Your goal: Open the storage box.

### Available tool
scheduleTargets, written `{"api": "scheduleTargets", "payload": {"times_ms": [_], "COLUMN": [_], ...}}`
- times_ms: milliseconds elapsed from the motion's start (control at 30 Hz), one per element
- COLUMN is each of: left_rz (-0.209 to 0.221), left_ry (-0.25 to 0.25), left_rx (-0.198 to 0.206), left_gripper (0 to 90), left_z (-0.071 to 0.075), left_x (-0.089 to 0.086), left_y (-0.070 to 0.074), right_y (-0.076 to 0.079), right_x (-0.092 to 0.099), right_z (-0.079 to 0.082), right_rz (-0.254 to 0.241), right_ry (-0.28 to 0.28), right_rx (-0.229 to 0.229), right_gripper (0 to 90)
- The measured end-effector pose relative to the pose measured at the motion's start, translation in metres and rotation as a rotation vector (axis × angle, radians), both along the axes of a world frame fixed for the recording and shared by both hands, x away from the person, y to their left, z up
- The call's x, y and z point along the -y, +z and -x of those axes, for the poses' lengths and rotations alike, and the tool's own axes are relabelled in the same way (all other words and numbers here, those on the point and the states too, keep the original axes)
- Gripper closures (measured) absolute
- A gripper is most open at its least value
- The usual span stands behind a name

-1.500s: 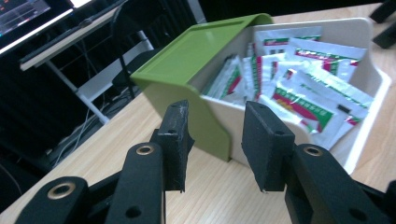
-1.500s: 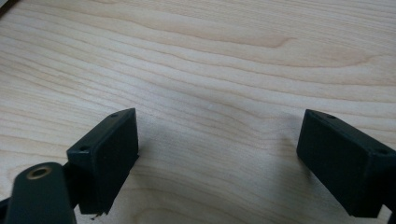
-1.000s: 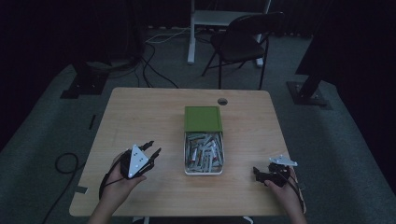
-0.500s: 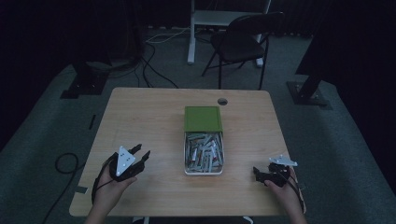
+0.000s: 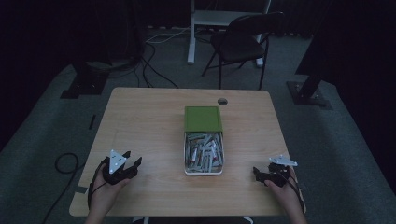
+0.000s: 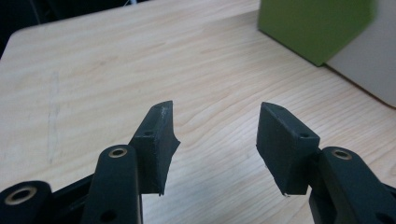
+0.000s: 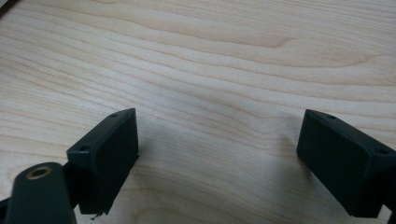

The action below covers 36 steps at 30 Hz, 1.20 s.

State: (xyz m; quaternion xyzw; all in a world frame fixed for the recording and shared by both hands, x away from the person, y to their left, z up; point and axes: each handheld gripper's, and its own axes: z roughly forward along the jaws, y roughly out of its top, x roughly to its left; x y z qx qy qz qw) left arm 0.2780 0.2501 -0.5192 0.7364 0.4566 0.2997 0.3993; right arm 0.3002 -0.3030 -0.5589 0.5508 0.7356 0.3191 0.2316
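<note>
the left gripper (image 5: 134, 164) sits low over the near left part of the wooden table (image 5: 149, 121), held in the person's left hand (image 5: 105, 191). its jaws have just been opening and stand apart, with only bare wood between them in the left gripper view. the right gripper (image 5: 258, 173) rests at the near right edge of the table in the right hand (image 5: 285, 191); its jaws are spread wide, and nothing lies between them in the right gripper view.

the white tray (image 5: 204, 171) stands between the two grippers, near the table's middle and well apart from both. it holds a loose pile of small pale items (image 5: 203, 151), too small to identify. a green lid (image 5: 202, 118) covers the far half of the tray; in the left gripper view its green corner (image 6: 313, 28) appears at the upper right, beyond the jaws.

a folding chair (image 5: 243, 39) stands on the floor beyond the far edge of the table.
</note>
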Motion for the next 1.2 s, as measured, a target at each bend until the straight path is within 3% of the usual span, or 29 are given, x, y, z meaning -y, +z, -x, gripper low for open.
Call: {"api": "scheduleTargets", "payload": {"times_ms": [133,467,600,833,1033,1200], "left_rz": [0.03,0.041,0.056,0.065,0.087,0.071], "left_ry": [0.04,0.107,0.093,0.105,0.162,0.203], "left_rx": [-0.062,-0.112,-0.144,-0.181,-0.209,-0.229], "left_gripper": [44.2,38.1,28.6,26.6,19.1,16.4], "left_z": [0.0,-0.001,-0.001,-0.001,-0.002,-0.003], "left_x": [-0.006,-0.014,-0.018,-0.024,-0.031,-0.04], "left_y": [-0.006,-0.013,-0.016,-0.021,-0.026,-0.028], "right_y": [0.0,0.0,0.0,0.0,0.0,0.0], "right_x": [0.0,0.0,0.0,0.0,0.0,0.0], "right_z": [0.0,0.0,0.0,0.0,0.0,0.0], "right_rz": [0.0,0.0,0.0,0.001,0.001,0.0], "right_ry": [0.0,0.0,0.0,0.0,0.001,0.0], "right_rx": [0.0,0.0,0.0,0.001,0.001,0.0], "right_gripper": [12.3,12.3,12.3,12.3,12.3,12.3]}}
